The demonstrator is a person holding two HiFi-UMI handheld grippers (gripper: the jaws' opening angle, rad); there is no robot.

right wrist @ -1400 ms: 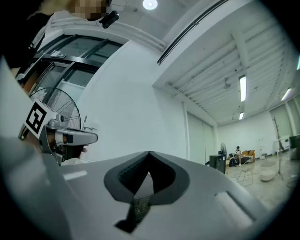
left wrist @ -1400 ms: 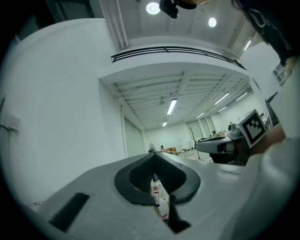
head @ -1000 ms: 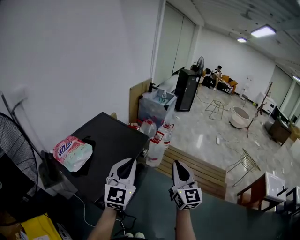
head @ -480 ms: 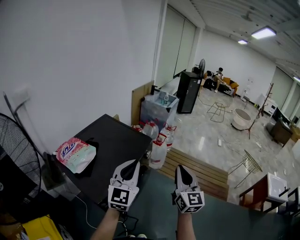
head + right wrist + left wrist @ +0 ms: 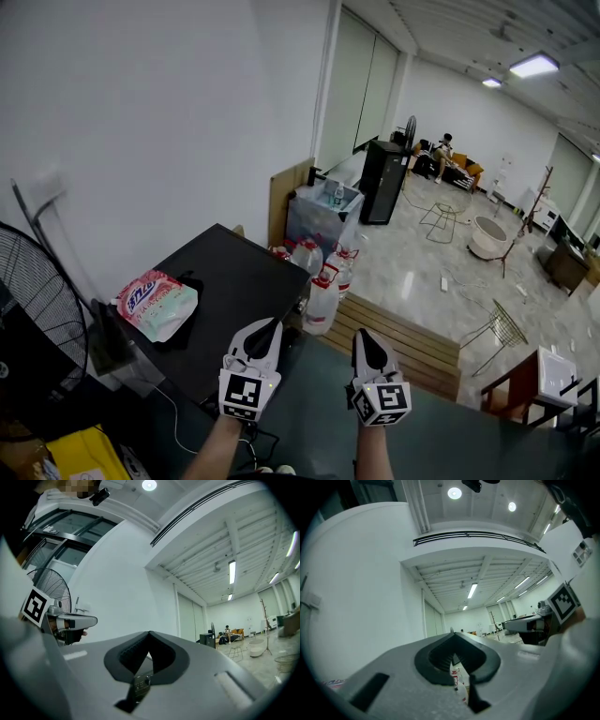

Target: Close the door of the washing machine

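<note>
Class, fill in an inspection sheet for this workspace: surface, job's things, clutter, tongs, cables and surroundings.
Surface: black top, mostly bare.
Job's things: washing machine door, nothing seen.
Clutter: pink-and-white pouch on the black top; water jugs on the floor beside it.
Grippers: left tongs and right tongs both shut, empty, side by side.
Cables: thin white cable below the black top.
Surroundings: white wall; fan; wooden platform; seated person far off.
</note>
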